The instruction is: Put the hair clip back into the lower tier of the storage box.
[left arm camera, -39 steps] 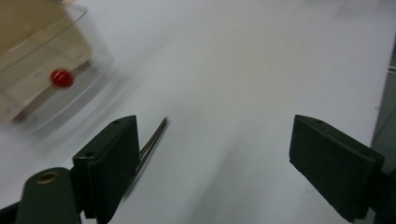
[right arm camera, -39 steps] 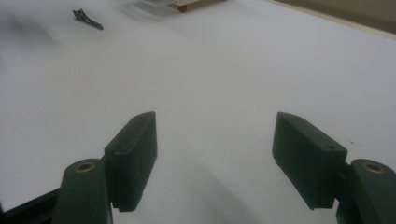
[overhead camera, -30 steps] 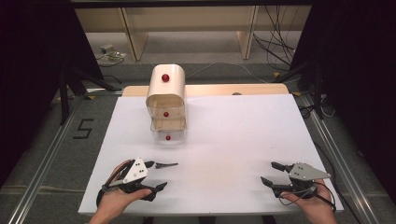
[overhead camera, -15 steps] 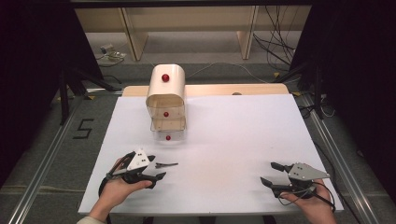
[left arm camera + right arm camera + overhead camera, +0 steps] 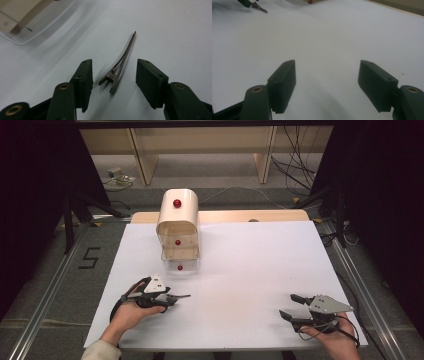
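Because the hair clip (image 5: 119,65) is thin, stiff metal lying flat on the white table (image 5: 260,265), it looks light and liable to skid or tip. The left gripper (image 5: 114,75) has just been closing, its jaws straddling the clip's hinged end without touching; that thicker end seems the best hold. The right gripper (image 5: 327,82) rests open and empty.

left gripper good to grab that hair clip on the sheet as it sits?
Probably yes. The hair clip lies flat between the jaws of the left gripper, which have just been closing around it but aren't pressing on it yet. Nothing lies between pads and clip; the clear drawer sits well off.
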